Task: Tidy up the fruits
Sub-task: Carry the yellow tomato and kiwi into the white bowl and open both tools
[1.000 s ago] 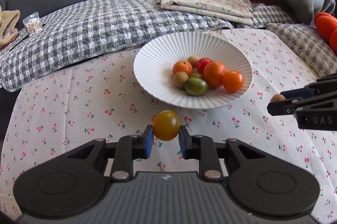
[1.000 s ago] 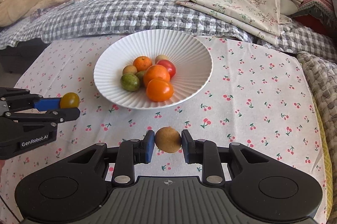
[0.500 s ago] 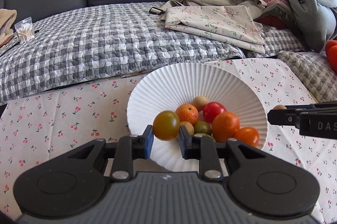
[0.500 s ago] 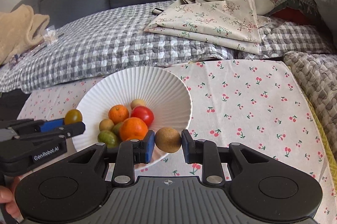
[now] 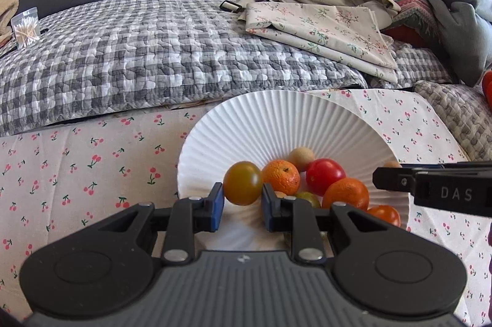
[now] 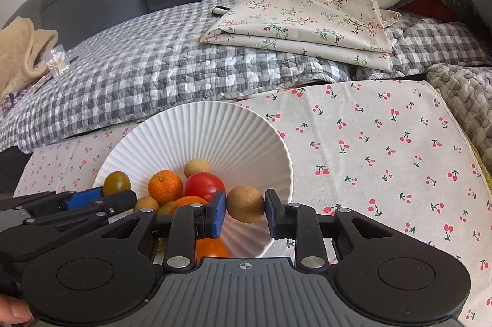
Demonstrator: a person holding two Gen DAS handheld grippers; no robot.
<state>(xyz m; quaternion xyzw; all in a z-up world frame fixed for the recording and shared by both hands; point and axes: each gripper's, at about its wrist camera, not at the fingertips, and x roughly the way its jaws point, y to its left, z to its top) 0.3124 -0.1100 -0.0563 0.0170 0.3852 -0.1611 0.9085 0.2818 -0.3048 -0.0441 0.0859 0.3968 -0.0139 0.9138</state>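
A white ribbed bowl [image 5: 276,118] [image 6: 215,124] on the cherry-print cloth holds several fruits: an orange [image 5: 282,177], a red tomato [image 5: 325,175], a beige ball [image 5: 301,155]. My left gripper [image 5: 241,204] is shut on a yellow-green tomato [image 5: 243,187] over the bowl's left side; it also shows in the right wrist view [image 6: 116,182]. My right gripper [image 6: 245,211] is shut on a brown kiwi-like fruit [image 6: 245,204] over the bowl's right rim. The right gripper shows in the left wrist view [image 5: 430,188] at the right.
A checked grey quilt [image 5: 138,50] lies behind the table on a dark sofa. Folded floral cloths [image 5: 323,32], a bag and grey clothing are piled at the back right. A packet of cotton swabs [image 5: 26,29] lies at the far left.
Both grippers have moved forward and lower, carrying their fruits from in front of the bowl to over it. Both stay shut on their fruits.
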